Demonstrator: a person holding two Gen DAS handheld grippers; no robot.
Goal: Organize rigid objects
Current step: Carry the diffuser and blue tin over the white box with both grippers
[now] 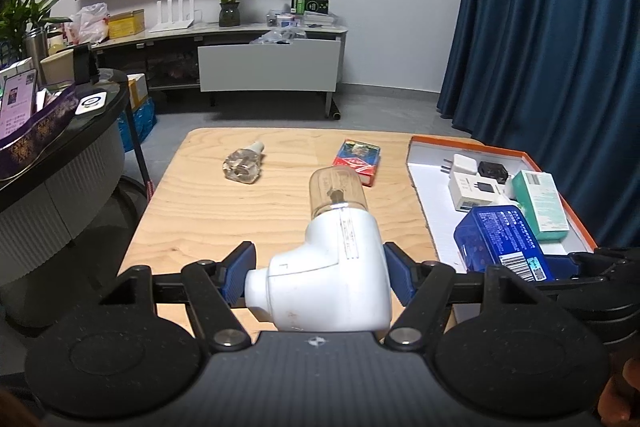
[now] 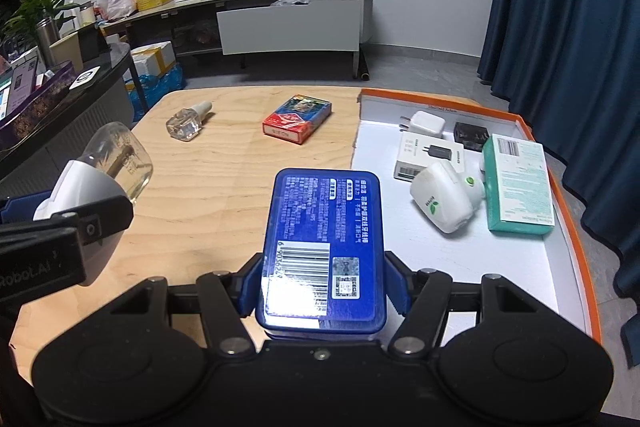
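My left gripper (image 1: pixel 318 269) is shut on a white plug-in device with a clear bottle (image 1: pixel 336 227), held above the wooden table (image 1: pixel 192 211); the device also shows at the left of the right wrist view (image 2: pixel 100 179). My right gripper (image 2: pixel 324 285) is shut on a blue rectangular tin (image 2: pixel 325 239), held near the left edge of the orange-rimmed tray (image 2: pixel 576 223); the tin also shows in the left wrist view (image 1: pixel 500 239). On the table lie a clear glass bottle (image 2: pixel 186 121) and a red card box (image 2: pixel 298 119).
The tray holds a white charger (image 2: pixel 426 123), a white box (image 2: pixel 430 155), a black item (image 2: pixel 472 135), a green box (image 2: pixel 518 183) and a white plug-in device (image 2: pixel 442 201). A dark side table (image 1: pixel 80 131) stands left. Blue curtains (image 2: pixel 568 27) hang right.
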